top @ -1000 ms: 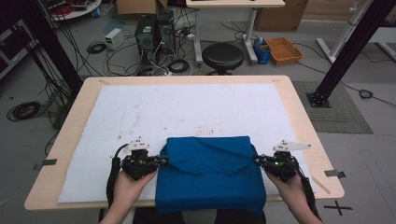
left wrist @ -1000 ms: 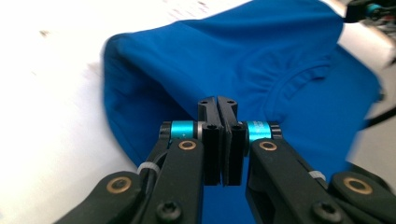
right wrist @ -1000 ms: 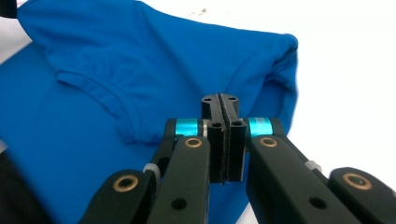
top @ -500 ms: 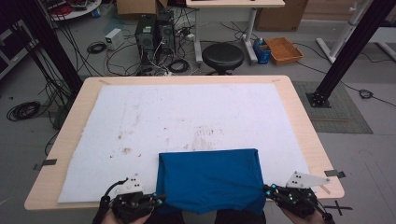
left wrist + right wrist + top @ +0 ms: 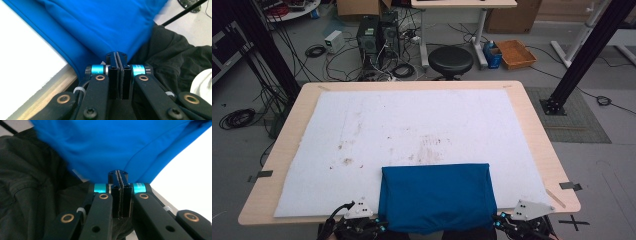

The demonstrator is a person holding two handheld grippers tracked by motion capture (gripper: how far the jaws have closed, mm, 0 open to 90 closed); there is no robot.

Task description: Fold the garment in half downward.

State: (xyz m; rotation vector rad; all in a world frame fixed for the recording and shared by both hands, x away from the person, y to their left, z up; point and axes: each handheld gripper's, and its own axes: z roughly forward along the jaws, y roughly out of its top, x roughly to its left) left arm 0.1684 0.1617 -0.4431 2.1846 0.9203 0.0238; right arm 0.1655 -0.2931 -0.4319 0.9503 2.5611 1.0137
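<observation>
the blue cloth [image 5: 436,197] is lying folded at the bottom centre of the frame, its near edge hanging over the surface [image 5: 532,120], so smoothing or another fold is probably remaining. the left gripper [image 5: 362,222] and right gripper [image 5: 519,222] are each pinching a near corner, jaws pressed together on the fabric.

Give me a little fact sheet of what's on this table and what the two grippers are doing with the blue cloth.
Cloth: blue cloth, folded, hanging over the table's near edge
Surface: white mat, stained, on a wooden table
Left gripper: jaws shut on the cloth's near left corner
Right gripper: jaws shut on the cloth's near right corner
Behind the table: black stool, cables on the floor
</observation>
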